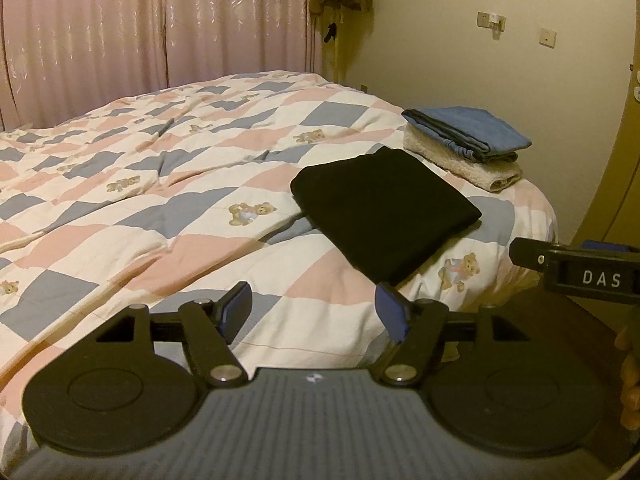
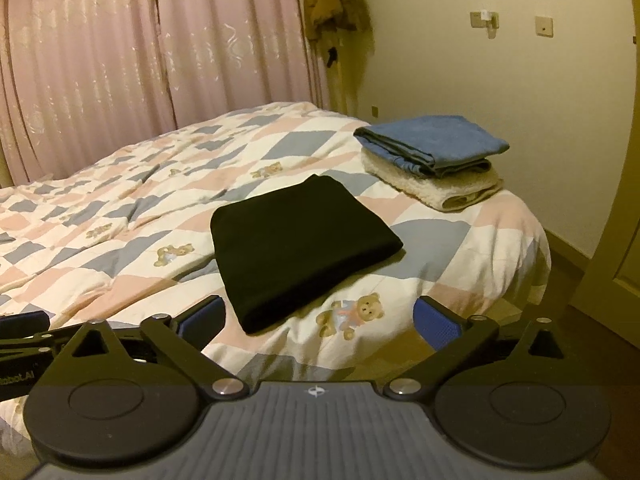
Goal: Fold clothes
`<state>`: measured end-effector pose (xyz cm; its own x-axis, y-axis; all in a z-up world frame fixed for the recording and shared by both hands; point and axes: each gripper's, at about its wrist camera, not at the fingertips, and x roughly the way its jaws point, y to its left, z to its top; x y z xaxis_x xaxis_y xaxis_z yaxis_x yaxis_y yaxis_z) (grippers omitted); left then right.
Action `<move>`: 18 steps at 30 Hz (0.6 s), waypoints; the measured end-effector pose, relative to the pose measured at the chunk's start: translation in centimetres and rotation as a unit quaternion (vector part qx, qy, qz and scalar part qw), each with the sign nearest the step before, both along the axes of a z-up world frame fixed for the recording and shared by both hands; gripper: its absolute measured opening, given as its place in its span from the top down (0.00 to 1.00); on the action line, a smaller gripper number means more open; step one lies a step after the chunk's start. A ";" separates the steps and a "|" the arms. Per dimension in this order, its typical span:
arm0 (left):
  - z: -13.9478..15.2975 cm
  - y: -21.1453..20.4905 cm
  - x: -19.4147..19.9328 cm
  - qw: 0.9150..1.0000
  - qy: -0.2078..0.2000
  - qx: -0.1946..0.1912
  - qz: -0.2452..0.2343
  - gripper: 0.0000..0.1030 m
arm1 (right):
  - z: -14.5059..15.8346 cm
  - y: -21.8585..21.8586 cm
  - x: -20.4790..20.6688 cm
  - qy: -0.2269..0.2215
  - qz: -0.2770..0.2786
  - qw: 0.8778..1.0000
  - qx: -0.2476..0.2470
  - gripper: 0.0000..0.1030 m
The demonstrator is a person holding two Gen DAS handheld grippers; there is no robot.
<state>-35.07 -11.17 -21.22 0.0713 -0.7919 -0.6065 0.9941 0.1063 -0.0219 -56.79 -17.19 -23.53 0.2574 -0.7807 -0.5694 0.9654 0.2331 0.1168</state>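
The bed (image 1: pixel 160 184) is cut off at the left edge in both views. The cream folded item (image 2: pixel 436 190) is largely covered by the blue folded garment (image 2: pixel 436 140). Of the right tongs (image 1: pixel 576 270) only a part is seen in the left view, and the hand (image 1: pixel 630 376) is clipped by the frame. The brown clothing (image 2: pixel 332 4) is cropped at the top.
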 end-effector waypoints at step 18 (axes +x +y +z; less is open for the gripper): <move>-2.3 -4.8 0.2 0.998 0.048 0.042 -0.021 0.25 | -5.6 -4.7 -4.3 -0.034 -0.018 0.997 0.066 0.00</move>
